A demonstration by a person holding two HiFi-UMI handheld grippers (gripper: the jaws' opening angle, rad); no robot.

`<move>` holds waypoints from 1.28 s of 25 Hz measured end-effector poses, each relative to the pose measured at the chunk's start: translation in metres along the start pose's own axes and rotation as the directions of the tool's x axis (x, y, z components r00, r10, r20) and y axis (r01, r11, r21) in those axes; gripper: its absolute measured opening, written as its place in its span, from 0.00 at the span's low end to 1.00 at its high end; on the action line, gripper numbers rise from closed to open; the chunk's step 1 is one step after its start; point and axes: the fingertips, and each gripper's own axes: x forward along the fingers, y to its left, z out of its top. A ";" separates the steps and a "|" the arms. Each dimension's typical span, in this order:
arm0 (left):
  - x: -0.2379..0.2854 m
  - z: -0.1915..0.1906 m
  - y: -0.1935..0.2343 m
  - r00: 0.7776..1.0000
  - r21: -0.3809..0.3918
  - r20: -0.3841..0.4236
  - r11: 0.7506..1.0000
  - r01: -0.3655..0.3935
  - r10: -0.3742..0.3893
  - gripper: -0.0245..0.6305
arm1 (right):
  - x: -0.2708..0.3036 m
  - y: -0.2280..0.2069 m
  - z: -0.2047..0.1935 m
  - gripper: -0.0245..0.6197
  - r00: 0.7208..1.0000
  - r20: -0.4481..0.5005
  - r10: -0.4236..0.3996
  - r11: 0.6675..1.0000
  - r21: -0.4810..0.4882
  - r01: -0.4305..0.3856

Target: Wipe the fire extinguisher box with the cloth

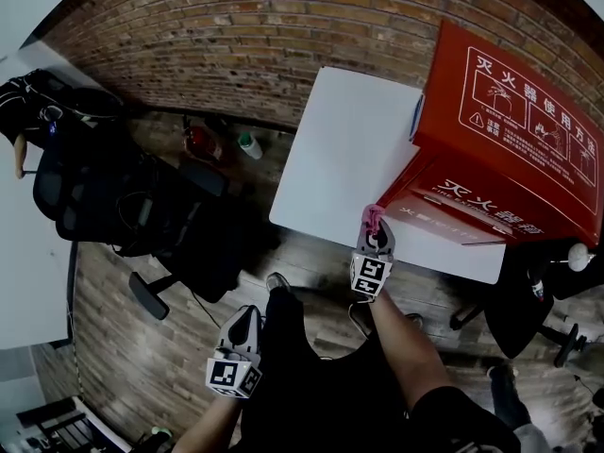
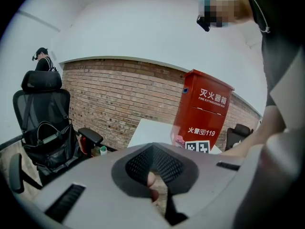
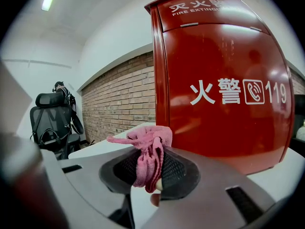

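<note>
A tall red fire extinguisher box (image 1: pixel 510 149) (image 3: pixel 224 80) (image 2: pixel 202 111) stands on the right part of a white table (image 1: pixel 344 149). My right gripper (image 1: pixel 374 239) (image 3: pixel 148 163) is shut on a bunched pink cloth (image 3: pixel 145 149) (image 1: pixel 372 218) and sits at the table's near edge, just short of the box's lower front face. My left gripper (image 1: pixel 243 328) (image 2: pixel 155 168) hangs low beside the person's body, away from the table, with its jaws shut on nothing.
A black office chair (image 1: pixel 142 215) (image 2: pixel 45 123) stands left of the table, with bottles (image 1: pixel 247 144) on the wooden floor by the brick wall (image 1: pixel 264 36). Another dark chair (image 1: pixel 524 319) is under the table's right end. A white desk edge (image 1: pixel 28 253) runs along the left.
</note>
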 end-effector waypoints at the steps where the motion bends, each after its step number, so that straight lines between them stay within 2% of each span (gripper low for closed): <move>1: 0.000 -0.001 0.000 1.000 -0.002 -0.002 1.000 -0.001 0.001 0.07 | 0.001 0.000 -0.004 0.19 1.000 -0.008 0.000 1.000 0.000 0.000; 11: 0.002 -0.002 0.005 1.000 0.022 -0.019 1.000 -0.012 0.012 0.07 | 0.011 0.003 -0.029 0.19 0.997 -0.082 0.010 1.000 -0.022 -0.012; 22: 0.006 -0.003 0.001 1.000 0.034 -0.025 0.999 0.004 -0.003 0.07 | 0.004 -0.007 -0.033 0.19 0.996 -0.090 -0.003 0.999 -0.048 -0.001; 32: 0.013 -0.004 -0.014 0.999 0.034 -0.039 0.999 0.034 -0.032 0.07 | -0.008 -0.031 -0.037 0.19 0.995 -0.097 -0.018 1.000 -0.019 0.016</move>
